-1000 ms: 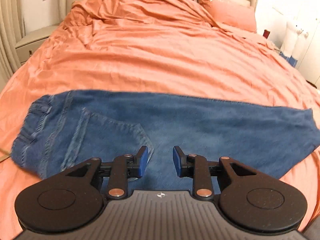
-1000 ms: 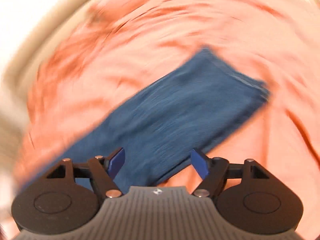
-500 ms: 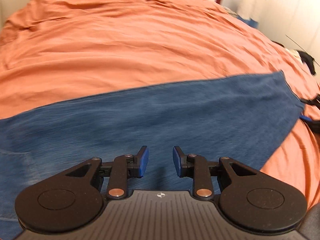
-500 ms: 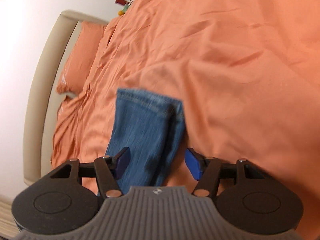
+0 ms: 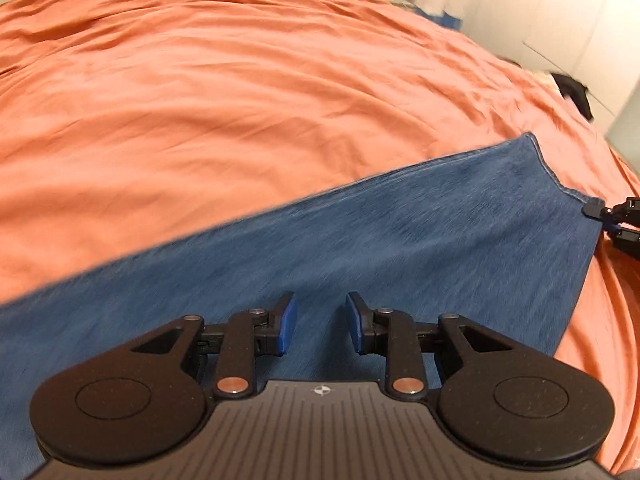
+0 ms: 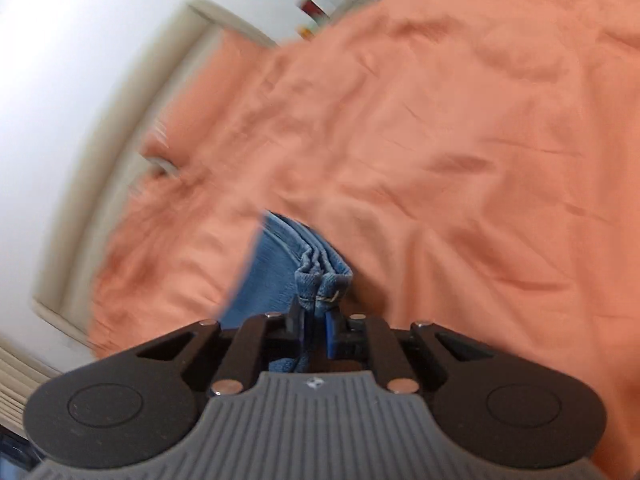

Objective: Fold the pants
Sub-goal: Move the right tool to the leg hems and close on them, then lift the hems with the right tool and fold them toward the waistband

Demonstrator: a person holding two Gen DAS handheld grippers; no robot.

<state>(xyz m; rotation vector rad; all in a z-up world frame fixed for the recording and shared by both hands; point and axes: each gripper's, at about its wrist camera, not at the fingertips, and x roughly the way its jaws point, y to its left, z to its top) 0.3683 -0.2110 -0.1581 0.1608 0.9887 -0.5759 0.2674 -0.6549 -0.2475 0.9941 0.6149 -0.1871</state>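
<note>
Two fingers (image 6: 333, 330) apparently pinch the pants (image 6: 276, 276) hem over the bedspread (image 6: 460, 140).

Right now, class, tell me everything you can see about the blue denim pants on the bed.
The blue denim pants lie flat across the orange bedsheet, legs stacked into one long band. The cloth looks like mid-blue woven denim with stitched hems. The right gripper is shut on the bunched hem corner, also seen at the left view's edge. The left gripper hovers open over the leg; whether it touches the cloth is unclear.
</note>
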